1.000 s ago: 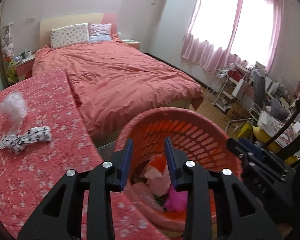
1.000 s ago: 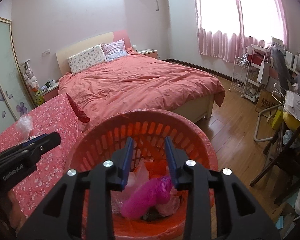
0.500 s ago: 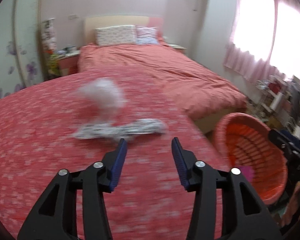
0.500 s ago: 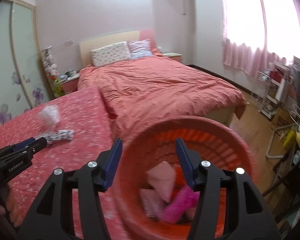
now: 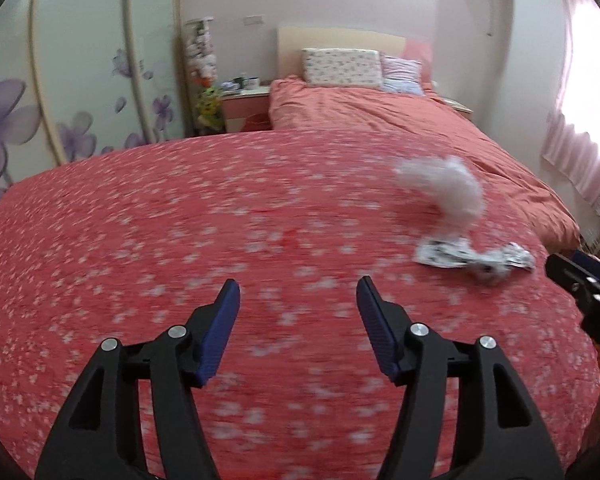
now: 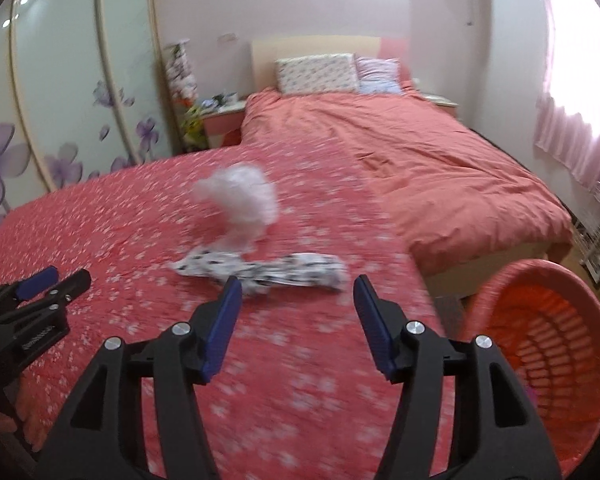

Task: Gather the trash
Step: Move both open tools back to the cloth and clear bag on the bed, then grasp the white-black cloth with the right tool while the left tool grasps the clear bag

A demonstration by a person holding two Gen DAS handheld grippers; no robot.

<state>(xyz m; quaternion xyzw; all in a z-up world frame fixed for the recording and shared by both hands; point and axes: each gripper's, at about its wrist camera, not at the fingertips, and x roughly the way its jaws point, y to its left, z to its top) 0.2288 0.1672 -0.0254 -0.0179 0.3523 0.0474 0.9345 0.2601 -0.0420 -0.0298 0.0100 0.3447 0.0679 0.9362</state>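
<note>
Right wrist view: left of the patterned wrapper (image 6: 260,274), the left gripper (image 6: 54,278) has just been opening, empty. The right gripper (image 6: 298,300), jaws apart and empty, hangs just before the wrapper; behind it lies the clear bag (image 6: 240,200), and the basket (image 6: 540,320) stands well to its right. Centre the jaws over the wrapper's middle before closing.

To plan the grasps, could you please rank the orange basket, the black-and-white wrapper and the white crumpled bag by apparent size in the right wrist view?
1. Orange basket, partly cropped.
2. Black-and-white wrapper and white crumpled bag: similar, too blurred to rank.
</note>
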